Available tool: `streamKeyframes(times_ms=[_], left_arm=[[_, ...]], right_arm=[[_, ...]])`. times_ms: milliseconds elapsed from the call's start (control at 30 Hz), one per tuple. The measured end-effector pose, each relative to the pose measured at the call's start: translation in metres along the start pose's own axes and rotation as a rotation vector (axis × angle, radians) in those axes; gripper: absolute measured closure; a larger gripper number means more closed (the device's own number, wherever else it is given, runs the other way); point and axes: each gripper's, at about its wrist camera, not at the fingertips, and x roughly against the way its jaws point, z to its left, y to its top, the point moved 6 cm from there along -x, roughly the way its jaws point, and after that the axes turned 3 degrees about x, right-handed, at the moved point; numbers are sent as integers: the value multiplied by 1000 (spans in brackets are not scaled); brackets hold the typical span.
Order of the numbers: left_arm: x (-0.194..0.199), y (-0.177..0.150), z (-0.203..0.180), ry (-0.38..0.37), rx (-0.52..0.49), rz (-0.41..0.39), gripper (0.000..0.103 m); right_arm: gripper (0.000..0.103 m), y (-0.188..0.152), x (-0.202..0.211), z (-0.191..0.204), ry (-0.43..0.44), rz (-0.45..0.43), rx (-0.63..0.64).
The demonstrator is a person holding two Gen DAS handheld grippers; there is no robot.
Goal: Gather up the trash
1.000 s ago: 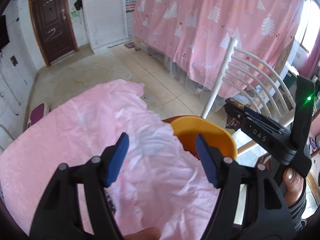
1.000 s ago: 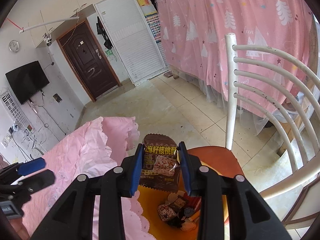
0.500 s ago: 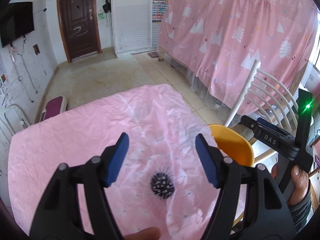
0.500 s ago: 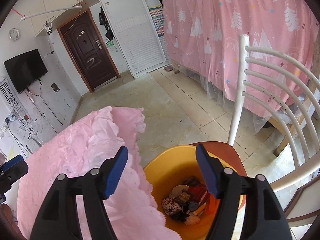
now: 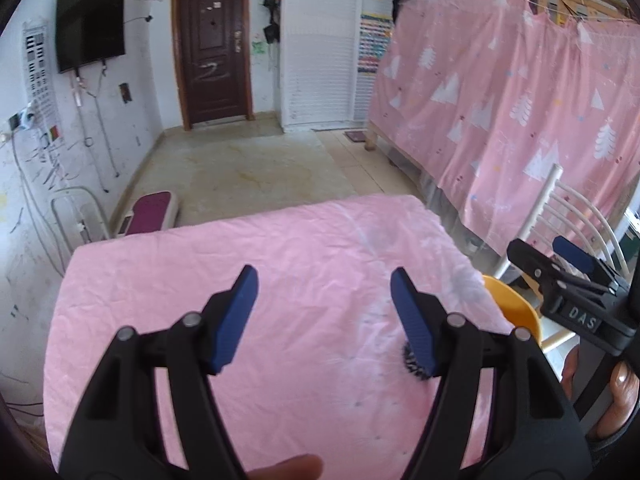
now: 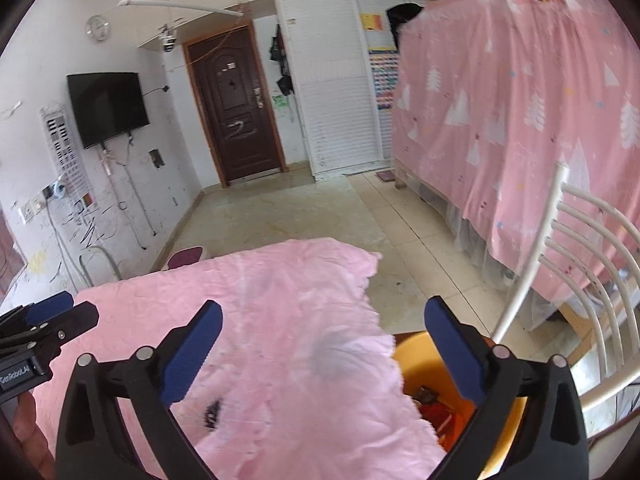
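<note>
My left gripper (image 5: 324, 320) hangs open above the pink-clothed table (image 5: 200, 280), nothing between its blue pads. A small black spiky scrap (image 5: 410, 364) lies on the cloth, half hidden behind the right-hand finger. My right gripper (image 6: 322, 350) is over the table's right edge, its jaws opening wide and empty. Just beyond that edge stands the orange bin (image 6: 412, 356) with several wrappers (image 6: 436, 412) inside. The same black scrap (image 6: 212, 408) shows blurred near the left finger. Each gripper is seen from the other's view: right gripper (image 5: 560, 276), left gripper (image 6: 48, 320).
A white slatted chair (image 6: 580, 260) stands behind the bin, with the orange bin (image 5: 508, 304) at the table's right side. A pink curtain (image 6: 520, 120) hangs on the right. Tiled floor, a purple-topped scale (image 5: 152, 212) and a dark door (image 5: 212, 48) lie beyond.
The right gripper held a brown snack packet over the bin, then opened; the packet is gone from its jaws. Both views have swung left from the bin toward the table.
</note>
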Motion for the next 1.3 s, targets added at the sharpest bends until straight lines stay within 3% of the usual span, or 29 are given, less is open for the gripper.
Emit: streamKeyframes(times_ms=[333, 533, 1300], left_arm=[[21, -5, 61, 93, 91, -36, 37], [30, -11, 84, 119, 127, -44, 37], [38, -18, 109, 143, 165, -50, 37]], right_arm=[[12, 3, -4, 78, 89, -3, 121], [12, 3, -5, 104, 112, 1, 155], [12, 7, -4, 120, 139, 1, 176]])
